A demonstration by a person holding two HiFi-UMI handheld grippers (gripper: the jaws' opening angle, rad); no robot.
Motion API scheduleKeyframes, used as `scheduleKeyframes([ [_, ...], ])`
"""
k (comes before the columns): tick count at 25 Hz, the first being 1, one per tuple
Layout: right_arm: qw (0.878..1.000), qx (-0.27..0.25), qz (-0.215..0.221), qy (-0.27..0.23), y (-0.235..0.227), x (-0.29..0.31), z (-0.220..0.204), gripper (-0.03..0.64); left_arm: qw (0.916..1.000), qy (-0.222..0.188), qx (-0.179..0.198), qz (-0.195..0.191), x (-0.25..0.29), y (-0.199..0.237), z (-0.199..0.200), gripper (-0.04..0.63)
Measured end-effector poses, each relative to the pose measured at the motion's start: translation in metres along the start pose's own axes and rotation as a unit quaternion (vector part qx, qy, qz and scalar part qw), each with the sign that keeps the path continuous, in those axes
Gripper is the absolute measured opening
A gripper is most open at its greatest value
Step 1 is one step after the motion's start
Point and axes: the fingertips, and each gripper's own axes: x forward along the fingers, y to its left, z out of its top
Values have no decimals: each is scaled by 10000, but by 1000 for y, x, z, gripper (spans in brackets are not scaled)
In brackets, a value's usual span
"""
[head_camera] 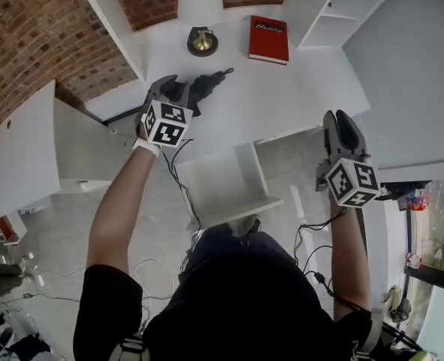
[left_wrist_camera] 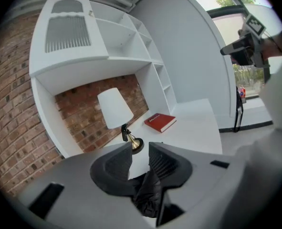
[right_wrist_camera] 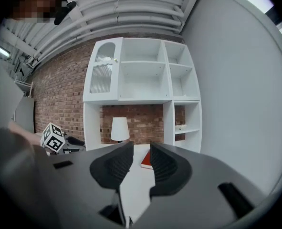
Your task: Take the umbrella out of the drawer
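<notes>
A folded black umbrella (head_camera: 209, 83) hangs over the white desk (head_camera: 297, 96), with my left gripper (head_camera: 178, 90) shut on its near end. In the left gripper view the black fabric (left_wrist_camera: 149, 192) is bunched deep between the ribbed pads, and the left gripper (left_wrist_camera: 140, 159) points across the desk toward the lamp. The white drawer (head_camera: 237, 205) stands pulled out below the desk's front edge, and its visible inside is bare. My right gripper (head_camera: 343, 119) hovers at the desk's right front edge. Its jaws stand apart in the right gripper view (right_wrist_camera: 141, 163), with nothing between them.
A brass-footed lamp (head_camera: 202, 40) with a white shade and a red book (head_camera: 269, 39) sit at the back of the desk. White shelves (head_camera: 334, 13) rise at the right, a brick wall behind. An open white door panel (head_camera: 19, 156) juts out at left. Cables (head_camera: 312, 239) trail on the floor.
</notes>
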Motion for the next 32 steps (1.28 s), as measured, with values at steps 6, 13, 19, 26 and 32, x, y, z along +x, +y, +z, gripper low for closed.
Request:
scheduleKeyframes([
  [6,9991,53,61,-425,-4,-9,26,100,9937,-710,-747,437,-74,24,45,84],
  [13,9946,-13,390,-960,-1,-26,59,44,9721,-1593,-1481,878,-169,19,106,64],
  [19,9897,-240,699,-1222,-9,-53,83,11,9555,-1959,-1828,1236,-216,-17,143,64],
  [26,9849,-231,952,-1427,-40,-91,98,2,9422,-2114,-2089,1548,-262,-60,166,64],
  [32,9819,-288,1130,-1489,-57,-114,100,0,9356,-2218,-2142,1718,-295,-93,182,64],
])
